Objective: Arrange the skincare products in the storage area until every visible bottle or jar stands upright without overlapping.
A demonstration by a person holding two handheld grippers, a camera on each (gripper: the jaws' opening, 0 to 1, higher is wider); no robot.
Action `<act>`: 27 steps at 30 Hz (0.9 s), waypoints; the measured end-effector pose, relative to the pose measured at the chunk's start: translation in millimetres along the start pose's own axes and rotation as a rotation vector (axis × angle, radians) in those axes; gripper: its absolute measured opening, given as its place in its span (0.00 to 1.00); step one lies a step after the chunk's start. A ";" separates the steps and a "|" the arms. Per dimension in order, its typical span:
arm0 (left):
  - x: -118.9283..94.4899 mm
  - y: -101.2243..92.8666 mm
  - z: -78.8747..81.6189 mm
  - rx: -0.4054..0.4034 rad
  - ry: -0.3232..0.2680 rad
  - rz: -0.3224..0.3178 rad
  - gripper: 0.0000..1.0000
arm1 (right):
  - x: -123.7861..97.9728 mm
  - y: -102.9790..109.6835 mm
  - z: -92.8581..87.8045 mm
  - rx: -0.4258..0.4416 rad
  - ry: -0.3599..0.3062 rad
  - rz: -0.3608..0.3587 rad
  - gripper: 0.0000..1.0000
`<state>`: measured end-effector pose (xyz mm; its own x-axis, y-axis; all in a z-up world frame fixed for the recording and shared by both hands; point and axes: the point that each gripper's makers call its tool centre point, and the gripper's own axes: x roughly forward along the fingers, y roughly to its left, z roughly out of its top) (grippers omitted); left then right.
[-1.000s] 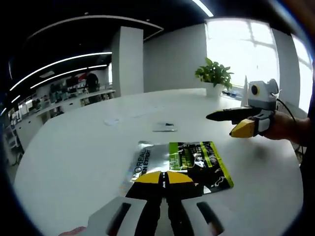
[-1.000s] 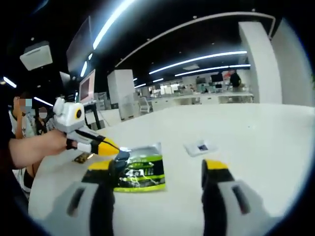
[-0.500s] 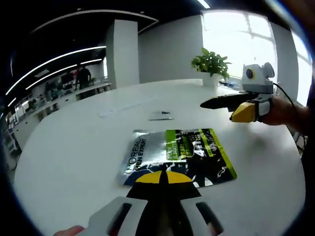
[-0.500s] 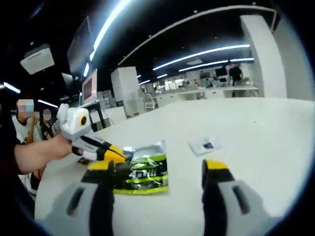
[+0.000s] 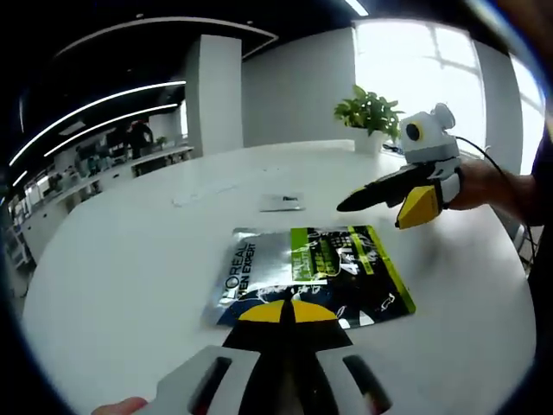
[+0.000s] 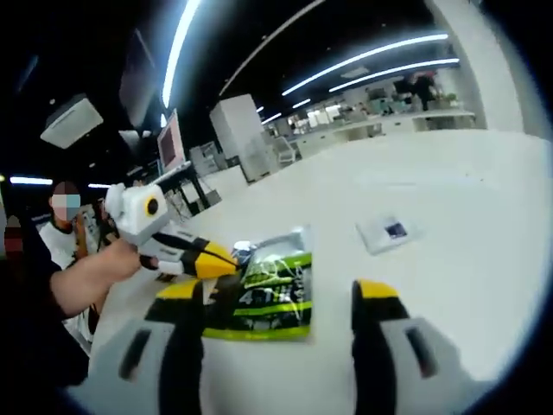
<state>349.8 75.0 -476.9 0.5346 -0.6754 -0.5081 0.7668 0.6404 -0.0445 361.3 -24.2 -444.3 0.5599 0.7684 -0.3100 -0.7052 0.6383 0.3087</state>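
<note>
1 flat foil sachet, silver at one end, green and black at the other, lies face-up on the white bench. A small packet lies well beyond it.

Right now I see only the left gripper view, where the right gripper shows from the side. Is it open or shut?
Observer: Open. In the right gripper view the right gripper has its jaws wide apart, with nothing between them.
Operator: Where is my left gripper relative to the sachet?
Observer: From that side, the left gripper has its tip at the edge of the sachet. I cannot tell if it touches.
</note>
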 end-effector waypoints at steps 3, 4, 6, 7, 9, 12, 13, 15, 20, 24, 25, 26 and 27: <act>-0.3 -0.5 -0.2 0.003 -0.001 -0.001 0.00 | 3.6 1.3 -0.6 0.034 0.027 0.021 0.70; -0.4 -0.7 -0.3 0.001 -0.002 -0.003 0.00 | 4.9 2.0 -1.9 0.043 0.042 0.025 0.70; -0.6 -1.0 -0.3 0.001 -0.002 -0.005 0.00 | 7.7 3.7 -3.2 0.034 0.069 0.034 0.70; -0.6 -1.2 -0.3 0.000 -0.003 -0.006 0.00 | 9.1 4.2 -2.7 0.031 0.077 0.037 0.71; -0.8 -1.6 -0.4 -0.003 -0.006 -0.008 0.00 | 11.8 6.1 -4.7 0.028 0.112 0.052 0.71; -1.0 -2.3 -0.4 -0.001 -0.007 -0.009 0.00 | 15.0 16.3 -6.2 0.021 0.151 0.085 0.71; -1.1 -2.4 -0.5 0.002 -0.007 -0.009 0.00 | 15.4 19.4 -6.9 0.019 0.171 0.091 0.70; -1.2 -2.7 -0.6 -0.001 -0.011 -0.013 0.00 | 17.3 17.2 -5.4 0.024 0.182 0.096 0.70; -0.8 -4.2 0.4 -0.004 -0.017 -0.020 0.00 | 21.5 17.2 -3.3 0.074 0.229 0.139 0.68; -1.0 -1.3 0.5 -0.011 -0.024 -0.022 0.00 | 24.5 24.5 -3.3 0.197 0.262 0.194 0.64; -1.1 -0.8 0.4 -0.012 -0.026 -0.021 0.00 | 26.5 21.4 0.0 0.214 0.250 0.199 0.63; -1.1 -0.7 0.3 -0.013 -0.028 -0.021 0.00 | 25.1 23.2 -0.9 0.239 0.260 0.206 0.63; -1.2 -0.4 0.3 -0.014 -0.030 -0.022 0.00 | 25.1 23.0 0.5 0.274 0.257 0.213 0.62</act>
<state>349.0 75.4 -476.0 0.5281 -0.6998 -0.4810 0.7737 0.6299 -0.0671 359.4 9.8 -444.5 0.2626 0.8702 -0.4169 -0.6325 0.4816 0.6066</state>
